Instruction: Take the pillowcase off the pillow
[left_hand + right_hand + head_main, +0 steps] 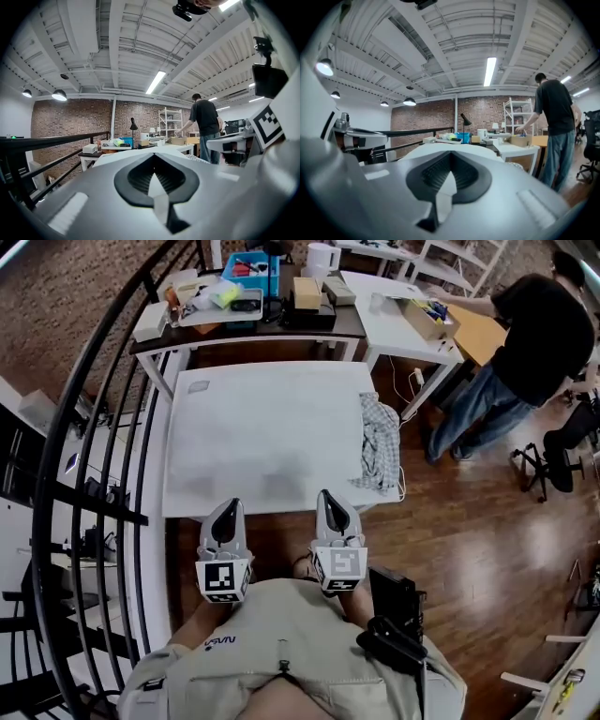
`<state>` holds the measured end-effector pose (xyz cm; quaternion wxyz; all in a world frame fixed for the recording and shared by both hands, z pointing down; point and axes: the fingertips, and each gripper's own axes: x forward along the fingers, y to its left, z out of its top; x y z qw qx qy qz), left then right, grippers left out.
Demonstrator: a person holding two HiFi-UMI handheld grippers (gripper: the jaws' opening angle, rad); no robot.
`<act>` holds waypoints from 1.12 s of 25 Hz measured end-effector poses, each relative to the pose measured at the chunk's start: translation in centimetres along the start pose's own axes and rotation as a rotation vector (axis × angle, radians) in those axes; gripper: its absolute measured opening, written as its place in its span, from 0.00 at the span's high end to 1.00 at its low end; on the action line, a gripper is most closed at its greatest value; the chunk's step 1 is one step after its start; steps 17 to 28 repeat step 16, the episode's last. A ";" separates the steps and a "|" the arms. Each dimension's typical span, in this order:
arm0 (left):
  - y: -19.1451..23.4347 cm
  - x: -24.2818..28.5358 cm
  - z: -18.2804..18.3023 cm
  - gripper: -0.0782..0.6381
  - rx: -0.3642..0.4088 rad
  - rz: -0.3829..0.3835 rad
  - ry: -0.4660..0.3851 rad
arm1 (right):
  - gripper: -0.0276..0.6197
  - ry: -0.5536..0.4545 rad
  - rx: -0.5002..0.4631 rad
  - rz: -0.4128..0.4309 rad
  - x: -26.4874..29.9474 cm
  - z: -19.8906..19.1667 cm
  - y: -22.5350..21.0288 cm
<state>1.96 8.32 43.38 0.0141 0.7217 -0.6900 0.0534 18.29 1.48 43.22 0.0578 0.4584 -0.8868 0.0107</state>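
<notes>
A crumpled grey-and-white checked cloth (378,442) lies on the right edge of the white table (267,432) and hangs partly over it. The rest of the top is flat and white; I cannot make out a pillow apart from it. My left gripper (228,509) and right gripper (330,500) sit side by side at the table's near edge, pointing across it. Both are shut with nothing between the jaws. The left gripper (152,158) shows its ribbed pads meeting at the tips in its own view. So does the right gripper (449,157).
A black curved railing (89,456) runs along the left. Behind the table stand a dark cluttered desk (248,301) and a white desk (398,320). A person (525,352) in a dark shirt stands at the right, near a black chair (553,451). The floor is wood.
</notes>
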 end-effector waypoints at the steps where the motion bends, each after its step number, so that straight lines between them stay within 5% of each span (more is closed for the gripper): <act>1: -0.2 0.0 0.0 0.88 -0.003 -0.001 -0.003 | 0.95 0.000 -0.003 -0.001 0.0 0.0 -0.1; 28: 1.2 0.0 0.5 0.88 0.000 -0.001 -0.027 | 0.95 -0.002 -0.026 -0.007 0.6 0.2 0.3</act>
